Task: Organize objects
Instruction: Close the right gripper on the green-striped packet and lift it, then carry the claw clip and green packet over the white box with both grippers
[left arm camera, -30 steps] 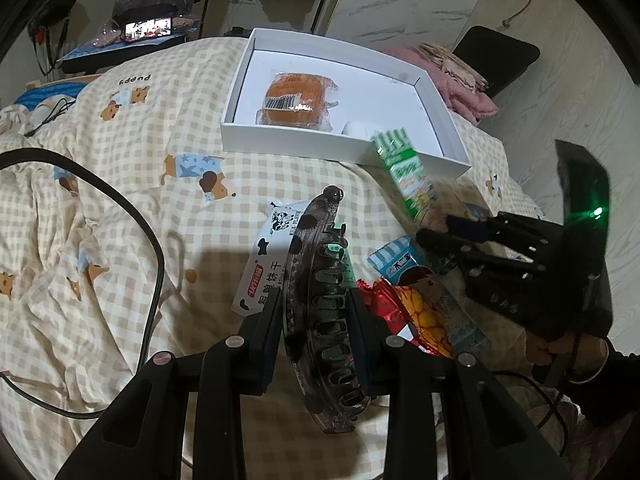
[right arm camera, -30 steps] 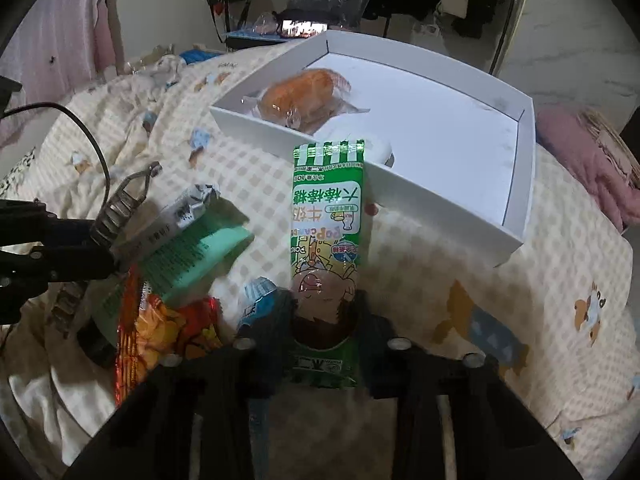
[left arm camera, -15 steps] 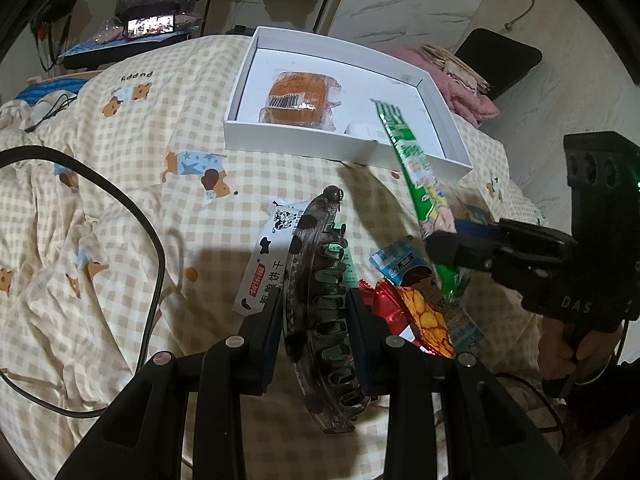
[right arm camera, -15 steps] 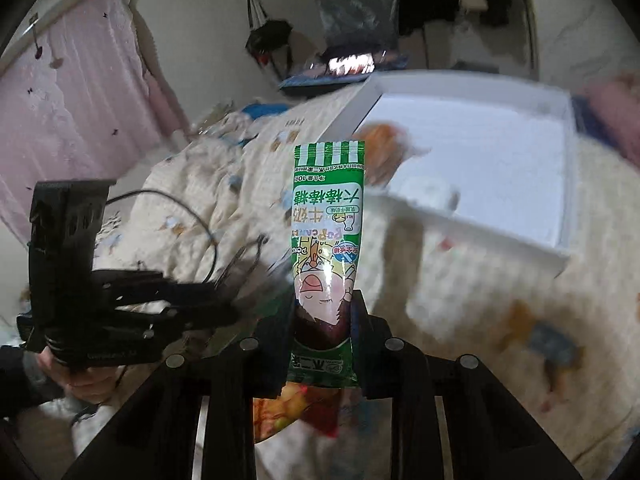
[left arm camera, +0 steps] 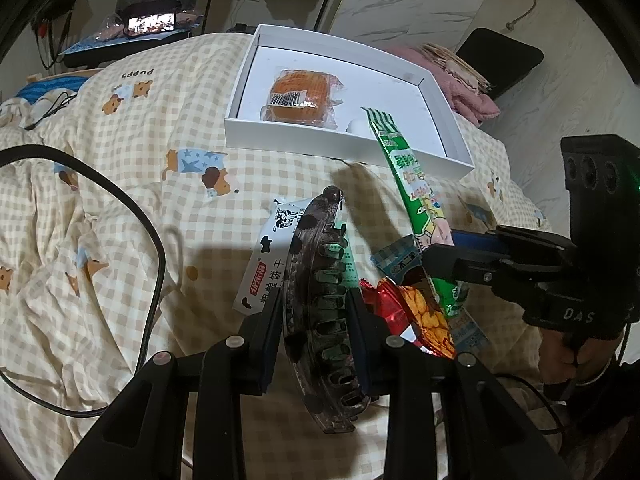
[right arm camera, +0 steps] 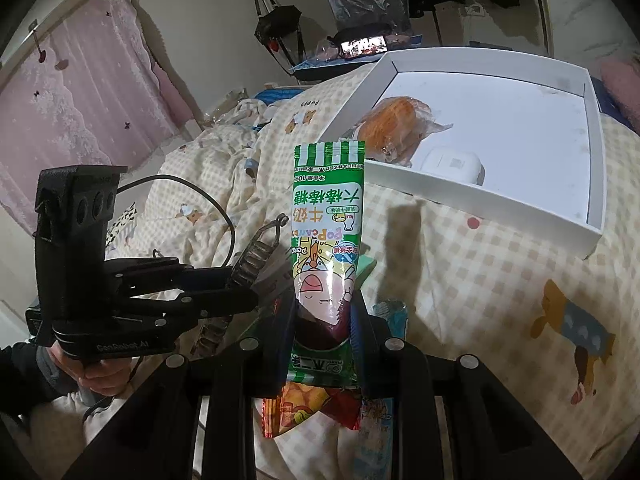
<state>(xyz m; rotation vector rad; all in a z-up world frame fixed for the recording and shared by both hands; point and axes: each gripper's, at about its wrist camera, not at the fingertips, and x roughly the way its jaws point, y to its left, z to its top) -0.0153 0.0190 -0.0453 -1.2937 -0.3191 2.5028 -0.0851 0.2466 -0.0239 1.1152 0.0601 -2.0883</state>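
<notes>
My left gripper (left arm camera: 316,312) is shut on a dark speckled hair claw clip (left arm camera: 320,280) and holds it above the checked bedspread. My right gripper (right arm camera: 322,316) is shut on a green candy packet (right arm camera: 326,216) and holds it upright in the air; the packet also shows in the left wrist view (left arm camera: 412,196). A white open box (left arm camera: 244,128) lies at the far side, holding an orange wrapped bun (left arm camera: 300,96) and a small white case (right arm camera: 452,164). Below the grippers lie a white cow-print biscuit packet (left arm camera: 264,264), a red-orange snack bag (left arm camera: 416,316) and a blue wrapper (left arm camera: 396,260).
A black cable (left arm camera: 132,216) curves over the bedspread at the left. Pink cloth (left arm camera: 468,96) lies beyond the box at the bed's right edge. A desk with a lit phone screen (left arm camera: 152,22) stands behind the bed.
My right gripper has lifted the green packet off the bed and tilted it upright. My left gripper with the hair clip has stayed almost still.
</notes>
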